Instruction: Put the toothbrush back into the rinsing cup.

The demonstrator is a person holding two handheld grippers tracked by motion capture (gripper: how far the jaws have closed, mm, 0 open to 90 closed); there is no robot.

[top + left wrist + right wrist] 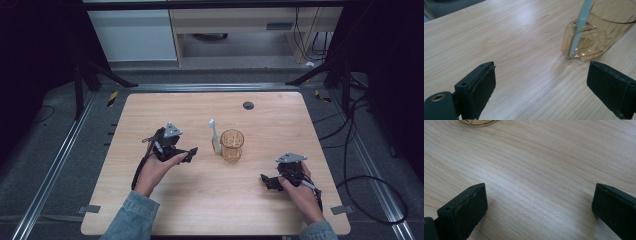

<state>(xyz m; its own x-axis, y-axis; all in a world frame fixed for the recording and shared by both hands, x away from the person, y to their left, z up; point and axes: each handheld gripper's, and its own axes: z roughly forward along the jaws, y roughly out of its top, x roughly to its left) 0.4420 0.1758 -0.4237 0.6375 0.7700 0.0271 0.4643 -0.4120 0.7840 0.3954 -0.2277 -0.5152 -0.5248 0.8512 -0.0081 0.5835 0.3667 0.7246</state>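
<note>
Toothbrush (214,135) upright in amber glass (232,145) on wooden table (165,102); grey floor (235,61) beyond. Left gripper (540,85), right gripper (539,207): jaws wide apart, empty.

A glass (232,145) stands near the middle of the table (150,200), and a toothbrush (214,134) stands upright just beside its left side, touching or nearly touching it; from the left gripper view the toothbrush (580,27) appears to sit in the handle of the glass (599,37). The left gripper (192,152) sits left of the glass, near it, jaws pointing toward it. The right gripper (266,180) lies to the right of the glass and nearer the person, apart from it. A small round cap (248,105) sits in the tabletop behind the glass, toward the far edge.
</note>
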